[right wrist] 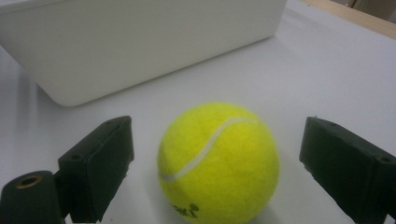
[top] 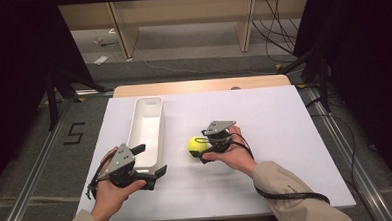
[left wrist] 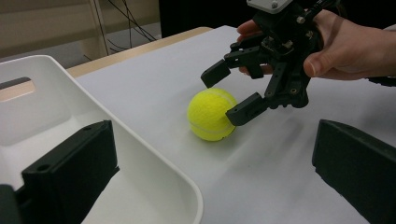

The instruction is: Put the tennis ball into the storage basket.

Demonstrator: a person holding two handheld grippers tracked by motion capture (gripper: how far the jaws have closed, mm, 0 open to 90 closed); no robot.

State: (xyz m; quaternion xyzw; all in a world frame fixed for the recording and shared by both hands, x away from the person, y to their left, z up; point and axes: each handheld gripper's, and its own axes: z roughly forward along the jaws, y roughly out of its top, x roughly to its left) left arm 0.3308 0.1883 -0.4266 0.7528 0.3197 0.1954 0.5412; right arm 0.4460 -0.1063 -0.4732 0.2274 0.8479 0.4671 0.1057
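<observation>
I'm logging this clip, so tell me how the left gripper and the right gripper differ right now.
The right gripper has its open jaws on either side of the tennis ball; the left gripper brackets no ball. The left gripper straddles the near end of the white bin, one jaw inside it, one outside; the right gripper is over the bare table. Both are black, hand-held and open.

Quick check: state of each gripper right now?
Left gripper: open, holding nothing, jaws straddling the near wall of the white bin.
Right gripper: open, jaws either side of the tennis ball, not yet closed on it.
</observation>
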